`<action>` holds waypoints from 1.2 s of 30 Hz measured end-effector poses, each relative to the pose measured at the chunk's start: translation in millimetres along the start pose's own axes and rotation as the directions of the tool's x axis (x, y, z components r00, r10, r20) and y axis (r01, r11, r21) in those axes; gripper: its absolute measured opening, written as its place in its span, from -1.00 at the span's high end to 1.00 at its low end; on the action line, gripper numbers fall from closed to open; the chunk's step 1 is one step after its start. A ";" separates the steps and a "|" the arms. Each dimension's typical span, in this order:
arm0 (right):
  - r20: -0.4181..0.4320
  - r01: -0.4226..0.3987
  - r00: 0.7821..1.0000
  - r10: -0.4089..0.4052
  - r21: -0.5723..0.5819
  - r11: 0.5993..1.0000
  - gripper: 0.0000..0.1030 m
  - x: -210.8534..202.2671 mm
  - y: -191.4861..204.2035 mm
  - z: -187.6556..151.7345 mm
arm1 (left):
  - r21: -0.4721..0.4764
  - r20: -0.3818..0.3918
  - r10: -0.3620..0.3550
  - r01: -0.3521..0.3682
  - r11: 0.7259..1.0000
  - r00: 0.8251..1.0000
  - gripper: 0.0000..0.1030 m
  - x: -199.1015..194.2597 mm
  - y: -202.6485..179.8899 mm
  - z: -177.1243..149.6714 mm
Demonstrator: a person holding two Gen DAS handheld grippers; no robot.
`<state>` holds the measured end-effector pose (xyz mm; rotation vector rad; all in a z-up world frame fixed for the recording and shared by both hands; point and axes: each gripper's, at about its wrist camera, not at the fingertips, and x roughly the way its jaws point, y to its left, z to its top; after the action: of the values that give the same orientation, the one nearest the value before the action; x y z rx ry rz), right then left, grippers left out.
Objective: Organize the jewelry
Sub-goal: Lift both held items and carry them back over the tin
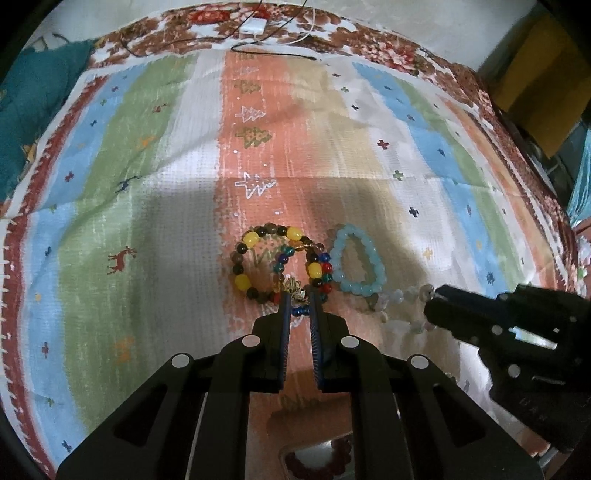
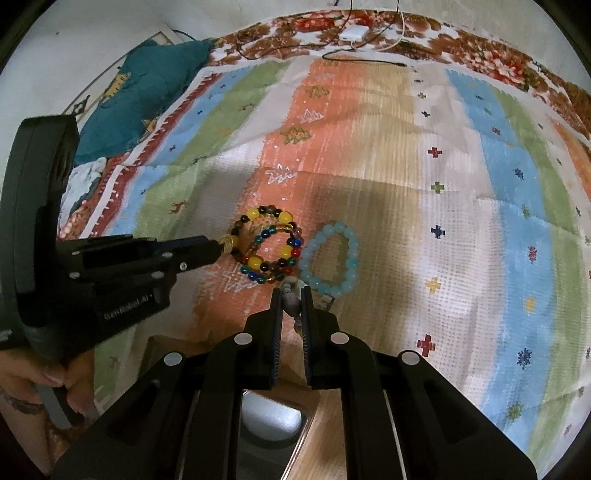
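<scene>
A pile of multicoloured bead bracelets [image 1: 275,260] with yellow, dark, red and blue beads lies on the striped cloth; it also shows in the right wrist view [image 2: 264,245]. A light blue bead bracelet [image 1: 356,260] lies just right of it [image 2: 330,258]. My left gripper [image 1: 298,301] is shut on the near edge of the multicoloured pile, on blue beads and a small gold charm. My right gripper [image 2: 291,295] is shut on a pale grey bead bracelet [image 2: 290,302], which shows in the left wrist view [image 1: 400,301] trailing from its tips.
A steel tray [image 2: 271,417] sits under the right gripper; in the left wrist view the tray [image 1: 286,452] holds a dark red bead bracelet [image 1: 325,458]. A teal cushion [image 2: 147,92] lies far left. A white charger [image 1: 253,26] and cables lie at the far edge.
</scene>
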<state>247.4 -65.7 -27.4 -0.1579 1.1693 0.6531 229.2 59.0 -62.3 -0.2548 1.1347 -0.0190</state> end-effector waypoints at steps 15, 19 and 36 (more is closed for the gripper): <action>0.060 0.013 0.998 -0.011 -0.034 0.999 0.79 -27.0 12.7 -15.1 | -0.005 0.048 -0.018 0.018 1.000 0.999 0.81 -29.8 -5.3 -20.6; 0.069 0.022 0.997 -0.019 -0.043 0.999 0.79 -31.7 15.7 -19.1 | -0.006 0.062 -0.020 0.020 1.000 0.998 0.81 -38.0 -5.8 -28.1; 0.140 0.027 0.990 -0.013 -0.102 0.994 0.79 -62.8 39.2 -43.7 | 0.034 0.104 -0.045 0.041 0.999 0.994 0.81 -68.3 -19.5 -65.8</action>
<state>176.3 -78.0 19.2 -0.2081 0.9994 0.6966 143.3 37.3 -23.3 -0.2490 1.0237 -0.0614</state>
